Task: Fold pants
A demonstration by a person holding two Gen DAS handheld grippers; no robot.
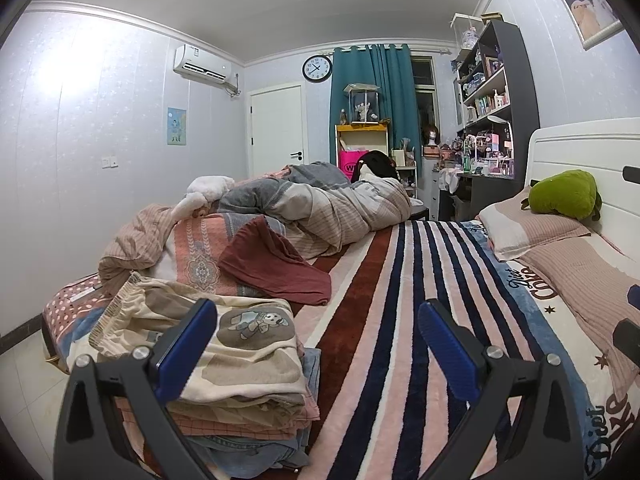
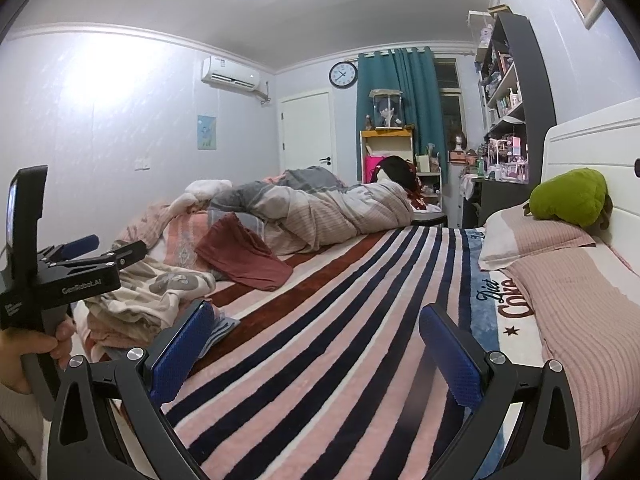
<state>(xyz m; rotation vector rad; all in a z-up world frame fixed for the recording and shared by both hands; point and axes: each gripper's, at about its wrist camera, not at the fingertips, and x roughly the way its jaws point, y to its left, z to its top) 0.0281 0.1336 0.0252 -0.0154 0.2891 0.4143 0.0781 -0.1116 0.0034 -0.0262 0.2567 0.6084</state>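
— Blue-padded fingers come first: the left gripper [image 1: 318,344] hangs with its jaws spread wide and nothing between them, low over the striped plush blanket [image 1: 400,320].

— And the other one?

— Same story. The right gripper [image 2: 316,350] is released too, empty, above the same stripes. In its view the left tool shows at nine o'clock, held in a hand [image 2: 24,354].

— Where are the pants?

— A stack of folded clothes [image 1: 240,380] sits touching the left gripper's left finger, topped by a cream cartoon-print garment. Beyond it, at about eleven o'clock, lie the crumpled dark red pants [image 1: 276,268], draped partly against the heaped pink and grey bedding [image 1: 320,208].

— Which way do they run?

— Their long axis seems to slant from upper left down toward the open stripes at lower right, though the bunching makes that uncertain.

— Which arm is closer?

— The left, I'd judge; the right must reach across toward ten o'clock.
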